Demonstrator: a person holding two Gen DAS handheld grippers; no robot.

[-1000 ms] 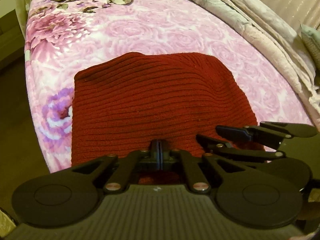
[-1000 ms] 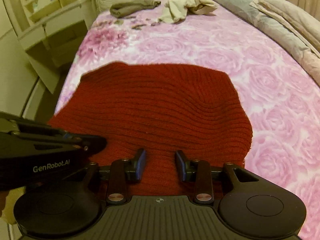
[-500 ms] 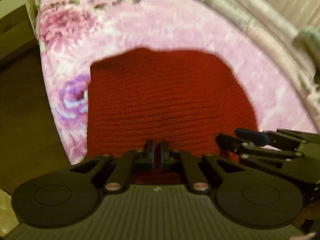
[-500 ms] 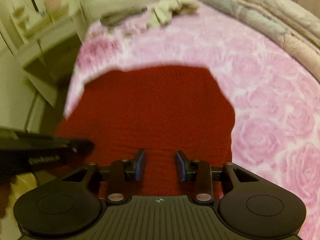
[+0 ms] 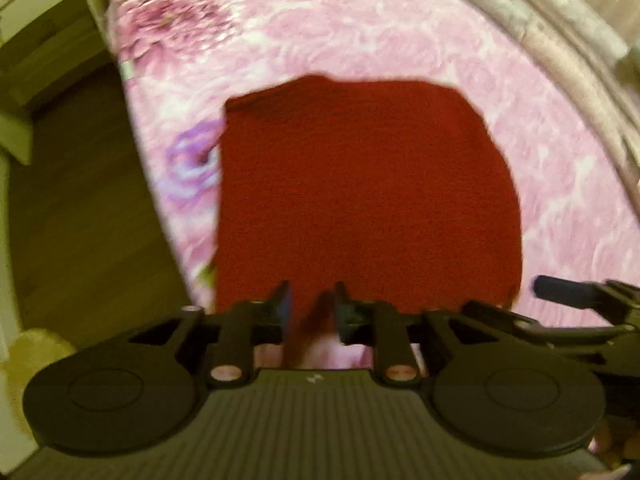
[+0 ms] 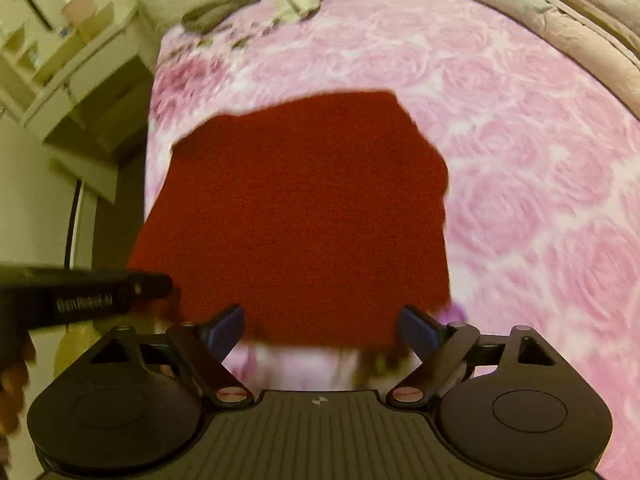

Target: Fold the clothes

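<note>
Folded red sweater (image 5: 368, 196) flat on pink floral bed (image 5: 400, 36), near edge just ahead of both grippers, left gripper (image 5: 311, 306) fingers opening, a blurred red fold seemingly between them, right gripper (image 6: 322, 330) fingers opening wide, released, bare bedspread beyond right fingers.

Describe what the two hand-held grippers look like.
Both are matte black. The left hand-held gripper and right hand-held gripper each have a ribbed central body, two round discs at the sides, angular linkage arms with silver pivot screws, and blue-padded fingers. Pale lettering marks the left one's side.
</note>
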